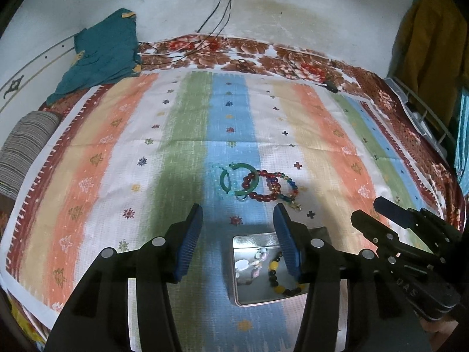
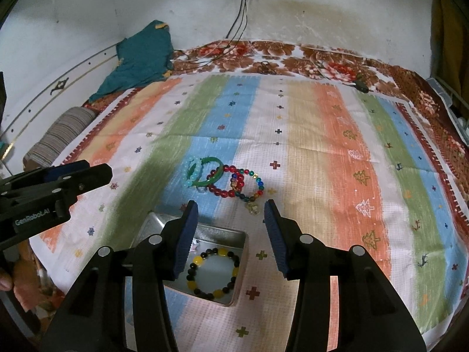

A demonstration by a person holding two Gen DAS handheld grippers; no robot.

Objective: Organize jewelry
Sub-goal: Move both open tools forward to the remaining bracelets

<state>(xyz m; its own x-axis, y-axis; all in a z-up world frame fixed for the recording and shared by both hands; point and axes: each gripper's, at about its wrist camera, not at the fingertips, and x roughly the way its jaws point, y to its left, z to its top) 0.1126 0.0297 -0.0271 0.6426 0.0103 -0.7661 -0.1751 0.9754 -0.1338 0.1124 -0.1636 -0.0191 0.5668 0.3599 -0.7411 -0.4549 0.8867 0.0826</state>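
A pile of bracelets lies on the striped cloth: a green bangle, a pale blue bead bracelet, a red bead bracelet and a multicoloured bead bracelet. A shiny metal tin nearer me holds a yellow-and-black bead bracelet and a pale bead piece. My left gripper is open and empty above the tin. My right gripper is open and empty, between tin and pile.
A teal garment and a striped pillow lie at the far left. Cables hang from a wall socket onto the floral bedspread. Scissors lie at the far edge. A rack stands at the right.
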